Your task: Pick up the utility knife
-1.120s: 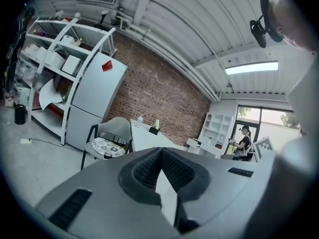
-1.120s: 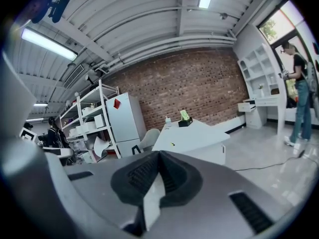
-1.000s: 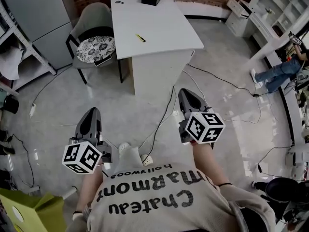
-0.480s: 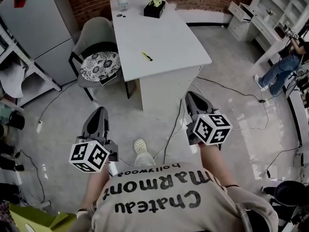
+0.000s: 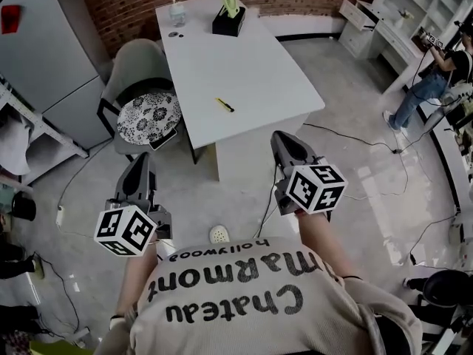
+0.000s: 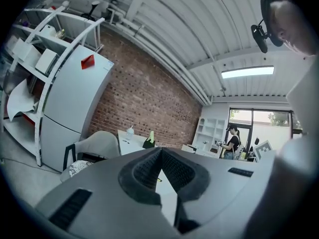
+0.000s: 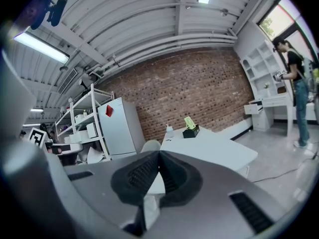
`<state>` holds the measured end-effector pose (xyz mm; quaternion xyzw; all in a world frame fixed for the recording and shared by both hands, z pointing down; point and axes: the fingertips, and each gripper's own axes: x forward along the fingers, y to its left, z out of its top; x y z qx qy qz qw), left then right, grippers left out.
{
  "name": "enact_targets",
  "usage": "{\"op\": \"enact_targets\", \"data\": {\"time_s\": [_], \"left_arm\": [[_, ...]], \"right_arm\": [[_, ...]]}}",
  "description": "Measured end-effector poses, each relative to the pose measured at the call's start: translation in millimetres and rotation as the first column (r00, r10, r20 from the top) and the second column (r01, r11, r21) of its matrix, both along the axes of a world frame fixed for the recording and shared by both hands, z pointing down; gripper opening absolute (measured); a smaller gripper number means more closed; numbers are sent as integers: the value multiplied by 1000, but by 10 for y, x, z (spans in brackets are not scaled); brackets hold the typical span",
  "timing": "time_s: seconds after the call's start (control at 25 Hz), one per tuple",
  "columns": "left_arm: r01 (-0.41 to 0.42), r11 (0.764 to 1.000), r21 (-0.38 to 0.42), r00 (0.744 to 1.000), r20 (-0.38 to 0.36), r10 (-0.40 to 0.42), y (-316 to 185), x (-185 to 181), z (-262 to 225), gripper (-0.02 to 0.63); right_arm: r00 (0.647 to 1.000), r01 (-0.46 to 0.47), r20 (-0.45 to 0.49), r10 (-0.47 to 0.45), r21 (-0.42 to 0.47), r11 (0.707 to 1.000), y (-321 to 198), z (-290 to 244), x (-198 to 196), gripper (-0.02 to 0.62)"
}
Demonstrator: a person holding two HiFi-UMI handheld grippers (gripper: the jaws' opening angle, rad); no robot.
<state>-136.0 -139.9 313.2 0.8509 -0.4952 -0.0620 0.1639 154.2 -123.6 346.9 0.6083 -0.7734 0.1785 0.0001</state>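
The utility knife (image 5: pixel 225 104), small, yellow and black, lies on the white table (image 5: pixel 251 80) near its left front part. Both grippers hang in the air short of the table's near edge and point toward it. My left gripper (image 5: pixel 139 167) is below and left of the table, its jaws shut with nothing in them. My right gripper (image 5: pixel 280 140) is just before the table's front edge, also shut and empty. In the left gripper view the pads (image 6: pixel 149 171) meet at the tip, and the table (image 6: pixel 130 141) shows behind. The right gripper view has the table (image 7: pixel 214 146) ahead.
A black tissue box (image 5: pixel 228 22) and a small bottle (image 5: pixel 176 13) stand at the table's far end. A grey chair with a patterned cushion (image 5: pixel 149 115) sits left of the table, a fridge (image 5: pixel 44 65) beyond it. Cables run over the floor (image 5: pixel 355 135). A person (image 5: pixel 432 72) stands by the shelves at right.
Both grippers have moved forward toward the table with the person who holds them, and the table now lies closer in the head view. The jaws have stayed shut.
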Motion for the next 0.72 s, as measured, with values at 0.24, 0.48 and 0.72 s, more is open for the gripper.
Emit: {"op": "enact_targets", "data": {"time_s": [0.24, 0.48, 0.72], "left_arm": [[-11, 1000, -3, 1000, -21, 11, -459, -220, -55, 0], [11, 1000, -9, 1000, -17, -11, -646, -460, 7, 0], [59, 995, -76, 998, -22, -61, -670, -622, 262, 0]], "right_arm": [[999, -32, -6, 32, 10, 999, -451, -37, -86, 3], [999, -40, 20, 41, -43, 998, -677, 294, -144, 5], [999, -31, 10, 33, -116, 993, -866, 657, -146, 5]]}}
